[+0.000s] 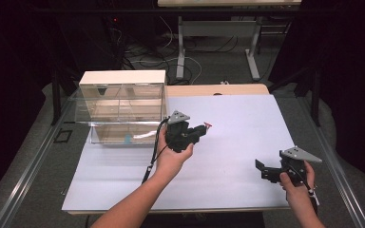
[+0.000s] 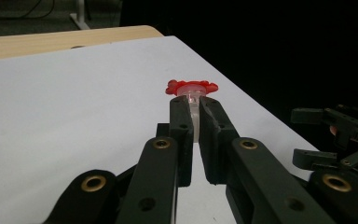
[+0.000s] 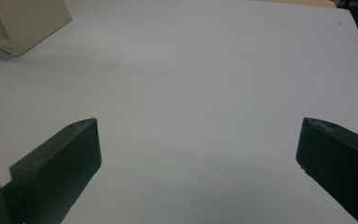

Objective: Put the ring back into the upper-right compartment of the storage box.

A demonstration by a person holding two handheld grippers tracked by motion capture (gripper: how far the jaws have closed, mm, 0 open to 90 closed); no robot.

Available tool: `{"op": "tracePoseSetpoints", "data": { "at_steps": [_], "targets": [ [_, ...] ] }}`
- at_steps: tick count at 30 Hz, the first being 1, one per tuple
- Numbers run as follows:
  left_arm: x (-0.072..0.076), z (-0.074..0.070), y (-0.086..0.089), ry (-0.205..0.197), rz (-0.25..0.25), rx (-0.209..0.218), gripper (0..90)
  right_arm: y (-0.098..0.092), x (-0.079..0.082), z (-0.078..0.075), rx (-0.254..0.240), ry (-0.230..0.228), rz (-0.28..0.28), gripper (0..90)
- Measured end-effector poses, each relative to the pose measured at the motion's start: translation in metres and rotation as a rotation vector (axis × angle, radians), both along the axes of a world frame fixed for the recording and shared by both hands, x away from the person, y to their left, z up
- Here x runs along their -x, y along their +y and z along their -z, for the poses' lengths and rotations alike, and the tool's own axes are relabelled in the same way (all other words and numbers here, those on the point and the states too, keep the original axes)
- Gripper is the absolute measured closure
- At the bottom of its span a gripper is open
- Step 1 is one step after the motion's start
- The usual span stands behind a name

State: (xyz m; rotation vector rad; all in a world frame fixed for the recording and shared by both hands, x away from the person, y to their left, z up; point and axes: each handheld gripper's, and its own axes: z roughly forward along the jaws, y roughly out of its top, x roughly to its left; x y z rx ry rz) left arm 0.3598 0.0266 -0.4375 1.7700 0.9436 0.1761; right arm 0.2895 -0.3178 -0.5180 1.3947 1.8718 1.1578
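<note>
Carrying a small clear piece with a red frilled top (image 2: 192,88) above the white table (image 1: 237,142), the left gripper (image 1: 204,127) has its jaws pinched nearly together on the piece's clear stem, with the red top standing out past the jaw tips. It sits mid-table, just right of the clear drawer box (image 1: 121,107), whose lowest drawer (image 1: 123,134) stands pulled out with a blue thing and a white thing in it. The right gripper (image 1: 261,168) waits near the table's front right corner, its jaws spread wide and holding nothing. The step in hand looks like the carry. The next move would probably be to swing the piece over the pulled-out drawer, lower it past the rim and only then loosen the grip. No brand, label or writing can be read on the box, the piece or the grippers.
</note>
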Motion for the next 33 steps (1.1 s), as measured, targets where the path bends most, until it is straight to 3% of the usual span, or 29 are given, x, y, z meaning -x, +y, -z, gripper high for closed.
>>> {"op": "tracePoseSetpoints", "data": {
  "at_steps": [13, 33],
  "targets": [
    [0.01, -0.017, 0.017, -0.034, -0.026, -0.008, 84.8, 0.0, 0.0, 0.0, -0.001, -0.002, 0.0, 0.0],
    [0.018, -0.038, 0.05, -0.022, -0.068, -0.004, 84.8, 0.001, 0.0, 0.0, 0.003, -0.003, -0.003, 0.0]
  ]
}}
